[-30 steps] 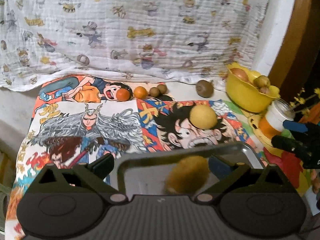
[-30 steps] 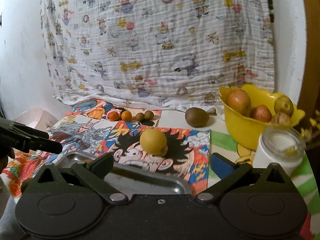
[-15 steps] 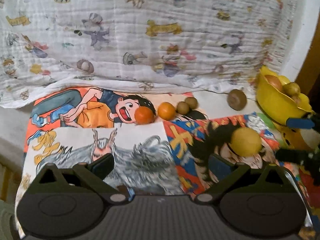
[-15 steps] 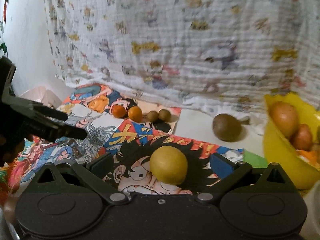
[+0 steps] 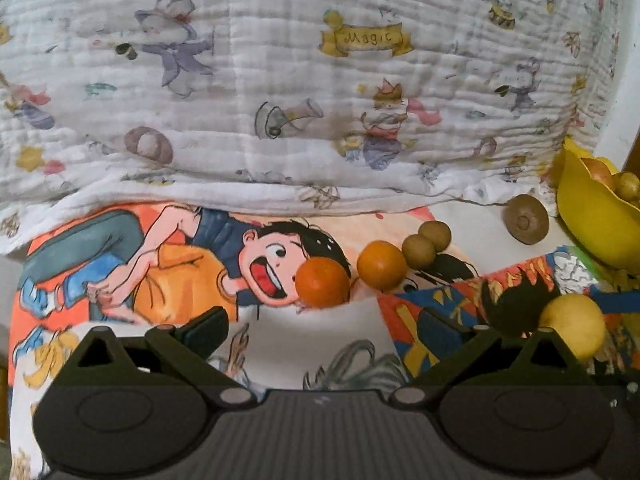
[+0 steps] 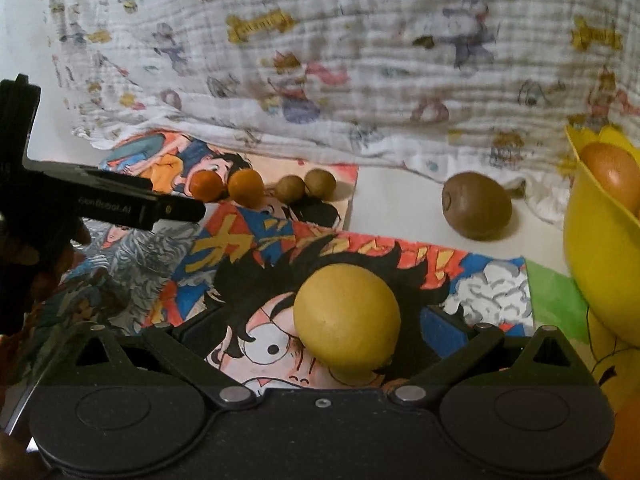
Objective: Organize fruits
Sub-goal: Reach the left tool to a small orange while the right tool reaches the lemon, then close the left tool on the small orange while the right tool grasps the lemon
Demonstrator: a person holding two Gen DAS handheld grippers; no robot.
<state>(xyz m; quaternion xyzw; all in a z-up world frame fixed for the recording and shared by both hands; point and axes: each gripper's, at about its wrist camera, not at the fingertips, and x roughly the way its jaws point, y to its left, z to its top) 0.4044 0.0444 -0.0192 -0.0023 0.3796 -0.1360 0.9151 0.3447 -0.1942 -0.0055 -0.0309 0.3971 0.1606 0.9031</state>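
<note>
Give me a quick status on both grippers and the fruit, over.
Left gripper open, empty, facing the orange fruit. Right gripper open, yellow fruit between its fingers, not gripped. Kiwi loose beside the yellow bowl. Nothing blocking.

Both grippers were spread wide and empty, the left gripper (image 5: 320, 328) held low and level, the right gripper (image 6: 320, 328) likewise alongside it.
</note>
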